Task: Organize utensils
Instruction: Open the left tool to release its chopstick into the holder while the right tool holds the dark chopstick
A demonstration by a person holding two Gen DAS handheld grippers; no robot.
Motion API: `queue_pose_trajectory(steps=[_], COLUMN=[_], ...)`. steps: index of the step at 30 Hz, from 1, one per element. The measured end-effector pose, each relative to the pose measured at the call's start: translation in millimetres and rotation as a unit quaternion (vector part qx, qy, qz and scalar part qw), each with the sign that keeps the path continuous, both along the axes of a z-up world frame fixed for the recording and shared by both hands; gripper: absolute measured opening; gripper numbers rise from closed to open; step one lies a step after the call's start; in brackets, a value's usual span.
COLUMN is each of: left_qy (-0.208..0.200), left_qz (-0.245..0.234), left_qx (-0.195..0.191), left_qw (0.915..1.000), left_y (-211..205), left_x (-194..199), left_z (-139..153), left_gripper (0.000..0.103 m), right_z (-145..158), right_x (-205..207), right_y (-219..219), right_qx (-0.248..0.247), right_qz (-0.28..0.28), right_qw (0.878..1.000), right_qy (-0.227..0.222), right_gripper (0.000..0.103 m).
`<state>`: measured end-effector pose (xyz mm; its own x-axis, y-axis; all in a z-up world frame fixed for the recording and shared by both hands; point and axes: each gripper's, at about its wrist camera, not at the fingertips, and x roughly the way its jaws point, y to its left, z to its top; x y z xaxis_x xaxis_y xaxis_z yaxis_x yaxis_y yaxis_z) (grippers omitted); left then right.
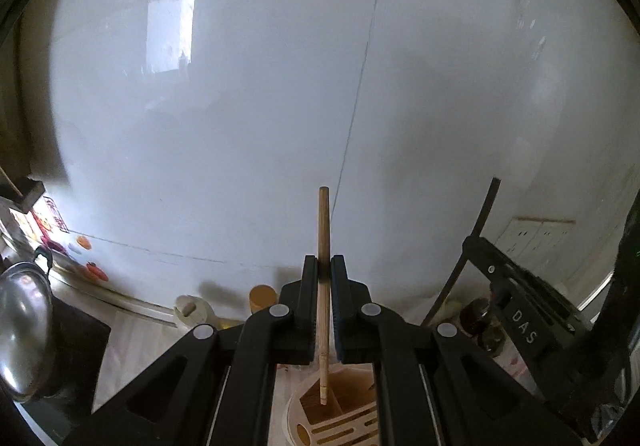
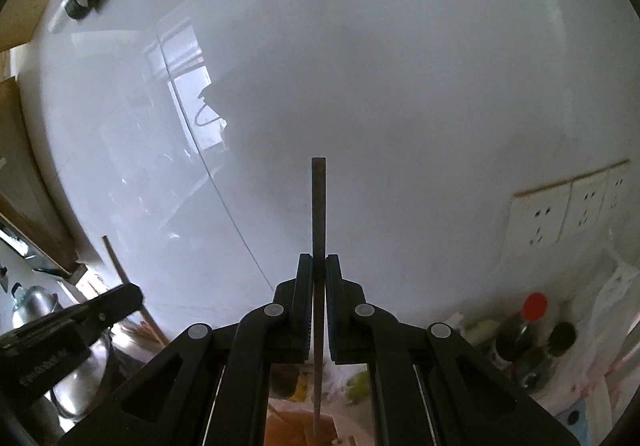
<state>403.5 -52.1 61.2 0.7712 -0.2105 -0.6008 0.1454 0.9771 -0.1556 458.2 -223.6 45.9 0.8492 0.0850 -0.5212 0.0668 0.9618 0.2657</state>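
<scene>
The left gripper (image 1: 324,270) is pinching a light wooden chopstick (image 1: 323,230) upright, its jaws closed on the shaft while the lower tip is dipping into a compartment of the utensil holder (image 1: 340,406) below. The right gripper (image 2: 319,270) is clamping a dark chopstick (image 2: 318,206) upright over the same holder (image 2: 288,426). Each stick probably wants lowering straight down before the jaws part.

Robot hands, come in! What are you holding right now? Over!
Left gripper shut on light wooden chopstick, tip over beige utensil holder. Right gripper shut on dark chopstick. Nothing blocking.
</scene>
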Motion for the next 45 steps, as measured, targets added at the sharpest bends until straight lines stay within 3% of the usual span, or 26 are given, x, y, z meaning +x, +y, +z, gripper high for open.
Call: queue_pose_trajectory(steps=[11, 21, 22, 24, 25, 26, 29, 31, 37, 41, 45], left_qy=[0.017, 0.037, 0.037, 0.032, 0.028, 0.021, 0.014, 0.017, 0.027, 0.065, 0.106], left_qz=[-0.006, -0.017, -0.008, 0.006, 0.016, 0.028, 0.049, 0.056, 0.069, 0.061, 0.047], left_qx=[0.011, 0.008, 0.01, 0.007, 0.005, 0.004, 0.014, 0.02, 0.044, 0.054, 0.079], left_qw=[0.9998, 0.9992, 0.9992, 0.9995, 0.9995, 0.9994, 0.9986, 0.9981, 0.9963, 0.9946, 0.9901], left_y=[1.3, -5.5, -3.3, 2.9, 7.5, 12.8, 23.8, 29.4, 38.5, 37.3, 25.4], left_x=[17.6, 11.9, 9.7, 4.6, 2.5, -1.9, -12.8, -21.8, -58.3, -87.8, -110.9], left_z=[-49.4, -43.8, -40.2, -31.2, -27.8, -22.4, -13.2, -11.5, -31.0, -63.8, -99.1], left_gripper=[0.004, 0.01, 0.017, 0.049, 0.077, 0.085, 0.091, 0.103, 0.103, 0.103, 0.103], right_z=[-37.1, -59.0, -58.7, -56.0, -54.9, -51.8, -39.2, -30.8, -19.3, -30.2, -65.2], right_x=[2.0, -1.3, -2.9, -8.2, -9.5, -12.0, -24.3, -33.2, -80.3, -118.6, -149.2], right_y=[5.0, 11.7, 11.6, 10.4, 10.1, 8.6, -0.4, -6.8, -26.6, -39.8, -54.9], right_qx=[-0.006, 0.008, 0.008, 0.014, 0.017, 0.021, 0.023, 0.019, 0.006, 0.001, 0.004], right_qz=[0.018, 0.068, 0.071, 0.072, 0.072, 0.071, 0.058, 0.046, 0.005, -0.019, -0.035], right_qw=[1.0, 0.997, 0.996, 0.996, 0.996, 0.996, 0.997, 0.997, 0.998, 0.996, 0.989], right_qy=[0.002, 0.047, 0.052, 0.055, 0.054, 0.053, 0.048, 0.05, 0.069, 0.084, 0.144], right_gripper=[0.006, 0.007, 0.012, 0.027, 0.033, 0.034, 0.039, 0.055, 0.096, 0.101, 0.101])
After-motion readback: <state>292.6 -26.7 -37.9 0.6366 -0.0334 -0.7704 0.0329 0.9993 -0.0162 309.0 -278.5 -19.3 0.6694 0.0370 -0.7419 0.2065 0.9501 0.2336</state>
